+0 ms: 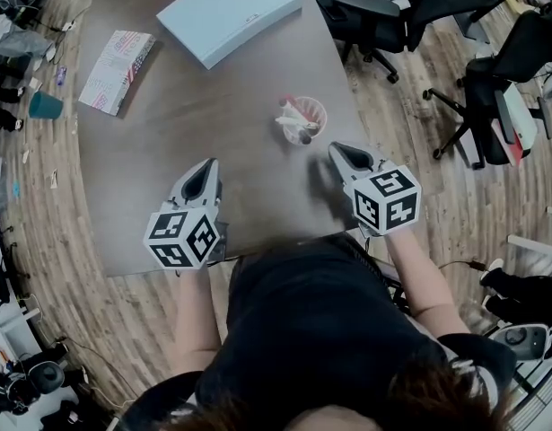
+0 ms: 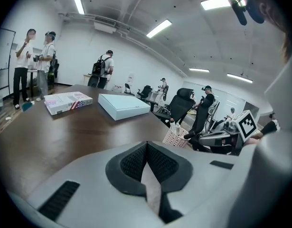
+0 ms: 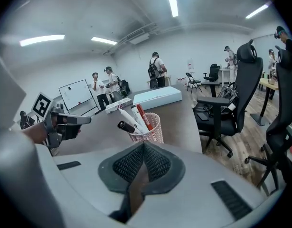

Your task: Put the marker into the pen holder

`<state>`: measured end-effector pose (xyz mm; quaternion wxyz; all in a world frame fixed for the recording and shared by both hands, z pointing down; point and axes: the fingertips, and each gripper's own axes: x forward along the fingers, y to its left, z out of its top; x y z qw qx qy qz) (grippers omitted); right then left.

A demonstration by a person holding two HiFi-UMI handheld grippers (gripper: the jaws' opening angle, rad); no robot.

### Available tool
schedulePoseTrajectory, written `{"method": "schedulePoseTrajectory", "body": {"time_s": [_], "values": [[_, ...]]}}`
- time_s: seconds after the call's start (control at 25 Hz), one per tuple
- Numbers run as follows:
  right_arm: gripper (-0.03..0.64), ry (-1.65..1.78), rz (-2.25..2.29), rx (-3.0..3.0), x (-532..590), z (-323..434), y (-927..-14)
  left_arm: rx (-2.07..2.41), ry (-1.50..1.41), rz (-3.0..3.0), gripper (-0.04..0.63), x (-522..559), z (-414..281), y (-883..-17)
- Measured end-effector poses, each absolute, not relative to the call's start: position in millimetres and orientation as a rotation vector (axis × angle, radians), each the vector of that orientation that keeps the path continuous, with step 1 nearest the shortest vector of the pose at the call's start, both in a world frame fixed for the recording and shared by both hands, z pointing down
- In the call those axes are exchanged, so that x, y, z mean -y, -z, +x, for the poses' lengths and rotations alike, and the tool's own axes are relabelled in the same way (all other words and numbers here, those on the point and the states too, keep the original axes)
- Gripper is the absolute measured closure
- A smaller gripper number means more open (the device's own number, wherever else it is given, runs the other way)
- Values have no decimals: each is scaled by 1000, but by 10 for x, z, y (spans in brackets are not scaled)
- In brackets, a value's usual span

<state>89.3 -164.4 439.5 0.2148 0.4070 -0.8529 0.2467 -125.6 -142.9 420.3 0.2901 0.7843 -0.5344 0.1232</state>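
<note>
A pink mesh pen holder (image 1: 302, 120) stands on the brown table (image 1: 168, 133) with several markers (image 3: 134, 119) leaning in it. The same pen holder (image 3: 148, 127) rises just beyond my right gripper (image 3: 144, 146), which is shut and empty. In the head view the right gripper (image 1: 335, 151) sits a little right of and nearer than the holder. My left gripper (image 1: 206, 171) hovers over the table's near edge, left of the holder, shut with nothing in it. From the left gripper (image 2: 146, 146) view the pen holder (image 2: 176, 136) lies ahead to the right.
A flat pale-blue box (image 1: 229, 12) and a printed white box (image 1: 117, 68) lie on the far side of the table. Black office chairs (image 1: 383, 12) stand to the right. A teal cup (image 1: 44, 106) is on the floor at left. Several people (image 2: 36, 65) stand in the background.
</note>
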Motion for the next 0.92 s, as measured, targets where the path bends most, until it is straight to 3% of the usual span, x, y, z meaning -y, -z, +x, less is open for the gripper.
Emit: {"method": "schedulePoseTrajectory", "body": {"time_s": [0.92], "values": [[598,-695,1202,2363,1652,894,-4288,1383,-377,2127,568,1385,-1162,-4182]]}}
